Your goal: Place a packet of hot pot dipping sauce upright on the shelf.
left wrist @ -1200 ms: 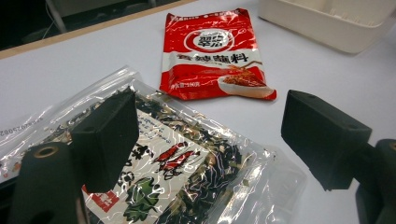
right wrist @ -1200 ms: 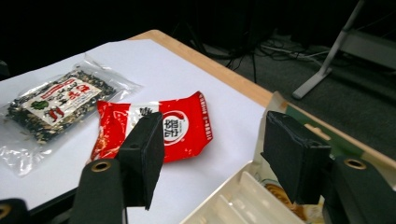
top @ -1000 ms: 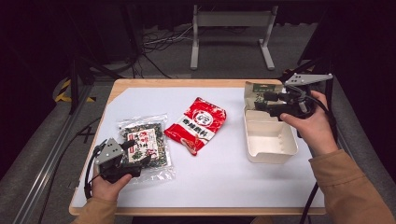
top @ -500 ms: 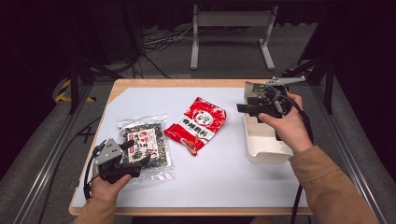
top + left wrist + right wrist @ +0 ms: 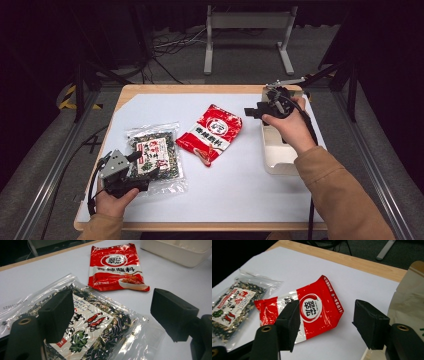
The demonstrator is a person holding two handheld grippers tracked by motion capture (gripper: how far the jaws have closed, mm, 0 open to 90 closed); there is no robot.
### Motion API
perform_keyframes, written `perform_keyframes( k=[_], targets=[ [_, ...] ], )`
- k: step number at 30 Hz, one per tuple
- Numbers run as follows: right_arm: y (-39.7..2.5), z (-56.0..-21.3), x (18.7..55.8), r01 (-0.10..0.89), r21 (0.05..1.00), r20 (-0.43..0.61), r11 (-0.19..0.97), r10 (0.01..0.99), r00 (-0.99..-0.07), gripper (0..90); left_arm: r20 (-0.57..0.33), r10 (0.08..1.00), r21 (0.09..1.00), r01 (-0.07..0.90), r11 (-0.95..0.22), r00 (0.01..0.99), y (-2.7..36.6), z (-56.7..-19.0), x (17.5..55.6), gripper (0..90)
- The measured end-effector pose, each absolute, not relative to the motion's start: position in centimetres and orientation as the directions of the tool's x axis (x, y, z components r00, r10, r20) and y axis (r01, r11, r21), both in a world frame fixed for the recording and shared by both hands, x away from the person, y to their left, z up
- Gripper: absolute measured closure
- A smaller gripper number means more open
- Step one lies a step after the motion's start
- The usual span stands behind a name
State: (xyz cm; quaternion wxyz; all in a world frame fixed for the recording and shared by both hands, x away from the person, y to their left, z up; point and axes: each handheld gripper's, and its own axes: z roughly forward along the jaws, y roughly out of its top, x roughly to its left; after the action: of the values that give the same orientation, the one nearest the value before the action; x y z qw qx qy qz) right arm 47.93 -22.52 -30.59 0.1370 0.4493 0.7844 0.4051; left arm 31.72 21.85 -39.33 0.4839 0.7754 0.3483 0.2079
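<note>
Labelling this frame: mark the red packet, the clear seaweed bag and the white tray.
red packet (image 5: 212, 132), high view, middle of its printed front.
clear seaweed bag (image 5: 154, 152), high view, its paper label.
white tray (image 5: 272, 162), high view, near left rim.

My high view looks forward and down over the table (image 5: 240, 200). Both gripper views sit low and close, sharing the red packet (image 5: 116, 267).

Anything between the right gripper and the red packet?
Nothing visible. The right gripper, jaws open, faces the red packet across bare white table; the tray sits under the hand, off that line.
</note>
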Motion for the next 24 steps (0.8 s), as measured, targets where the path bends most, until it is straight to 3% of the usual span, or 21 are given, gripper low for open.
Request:
perform_keyframes(
  k=[24],
  targets=[
    [-19.0, -36.5, 53.5, 0.697, 0.651, 0.113, 0.3, 0.87, -0.48, 36.8, -0.017, 0.753, 0.895, 0.346, -0.282, 0.658, 22.5, -39.5, 31.2, 19.7]
  ],
)
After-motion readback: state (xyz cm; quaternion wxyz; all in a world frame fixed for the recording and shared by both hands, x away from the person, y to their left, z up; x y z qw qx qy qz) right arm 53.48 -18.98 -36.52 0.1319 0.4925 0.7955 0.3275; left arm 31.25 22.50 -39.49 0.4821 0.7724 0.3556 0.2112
